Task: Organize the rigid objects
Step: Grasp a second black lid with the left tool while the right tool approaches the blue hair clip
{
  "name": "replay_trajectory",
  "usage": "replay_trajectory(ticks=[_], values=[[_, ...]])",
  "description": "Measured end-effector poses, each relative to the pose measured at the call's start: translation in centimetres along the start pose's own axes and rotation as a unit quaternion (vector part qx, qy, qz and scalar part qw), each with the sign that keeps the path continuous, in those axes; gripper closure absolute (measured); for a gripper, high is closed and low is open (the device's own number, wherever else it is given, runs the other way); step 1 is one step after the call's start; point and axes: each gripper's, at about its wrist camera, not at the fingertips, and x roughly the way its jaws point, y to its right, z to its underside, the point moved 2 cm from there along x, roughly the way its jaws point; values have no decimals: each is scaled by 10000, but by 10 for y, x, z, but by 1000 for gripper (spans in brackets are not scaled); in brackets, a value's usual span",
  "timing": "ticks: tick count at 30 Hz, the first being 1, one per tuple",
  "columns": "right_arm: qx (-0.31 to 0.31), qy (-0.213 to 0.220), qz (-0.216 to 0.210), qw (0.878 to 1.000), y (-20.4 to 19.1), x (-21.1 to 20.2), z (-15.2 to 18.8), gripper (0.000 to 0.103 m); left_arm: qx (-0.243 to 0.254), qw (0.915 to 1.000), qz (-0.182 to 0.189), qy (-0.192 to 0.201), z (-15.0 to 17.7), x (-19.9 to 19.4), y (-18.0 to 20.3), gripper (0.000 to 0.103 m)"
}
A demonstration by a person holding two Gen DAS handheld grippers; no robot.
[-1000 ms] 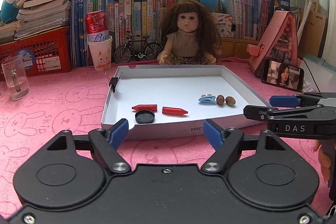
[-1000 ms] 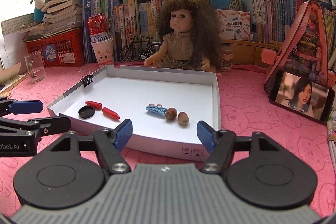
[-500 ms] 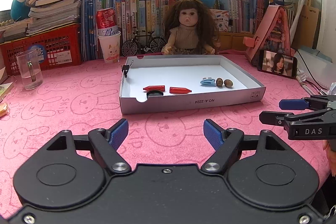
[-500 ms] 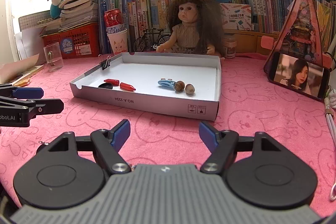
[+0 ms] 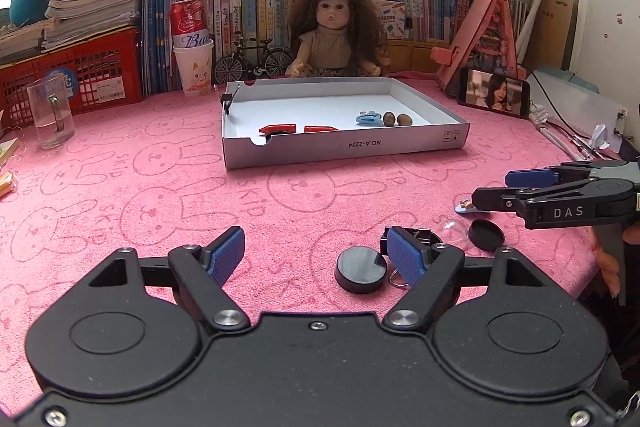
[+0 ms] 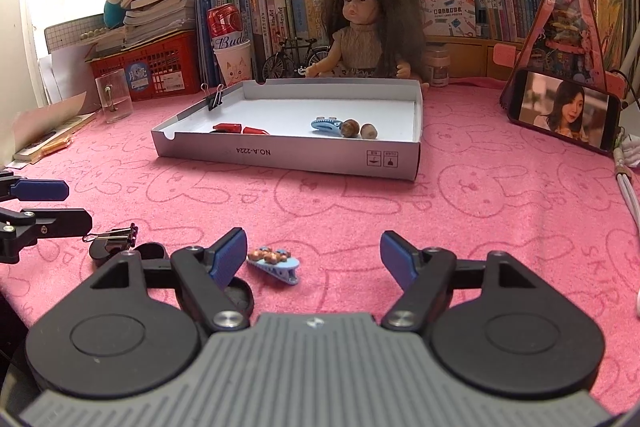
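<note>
A white cardboard tray [image 5: 348, 147] [image 6: 304, 157] stands mid-table and holds two red crayons [image 5: 280, 128], a blue hair clip [image 5: 368, 119] and two nuts [image 5: 396, 119]. My left gripper [image 5: 316, 257] is open and empty near the front edge, with a black round cap [image 5: 361, 270] just inside its right finger and a binder clip [image 5: 424, 239] behind it. My right gripper [image 6: 312, 257] is open and empty, with a blue hair clip [image 6: 274, 263] lying close to its left finger. Another black cap [image 5: 486, 235] lies under the right gripper.
A doll [image 5: 334, 35], a toy bicycle [image 5: 252, 63], a paper cup with a can [image 5: 192, 63], a glass mug [image 5: 50, 115] and a red basket [image 5: 92, 67] line the back. A phone [image 5: 494, 97] leans at the right. Pink cloth [image 5: 160, 195] covers the table.
Both grippers have pulled back from the tray toward the table's front edge, staying open. Loose caps, a binder clip and a hair clip have come into view near them.
</note>
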Motion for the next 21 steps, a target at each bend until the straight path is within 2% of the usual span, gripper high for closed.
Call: replay_trajectory(ticks=[5, 7, 12, 17, 21], values=[[-42, -14, -79, 10000, -4, 0, 2, 20, 31, 9999, 156, -58, 7, -2, 3, 28], [-80, -6, -35, 10000, -5, 0, 2, 20, 79, 9998, 129, -116, 11, 0, 6, 32], [-246, -6, 92, 9997, -9, 1, 3, 31, 119, 9996, 95, -247, 18, 10, 12, 44], [-323, -57, 109, 9994, -11, 3, 5, 36, 57, 9997, 96, -208, 19, 18, 20, 50], [-414, 59, 453, 9981, -10, 5, 4, 36, -68, 9999, -52, -142, 18, 25, 22, 55]])
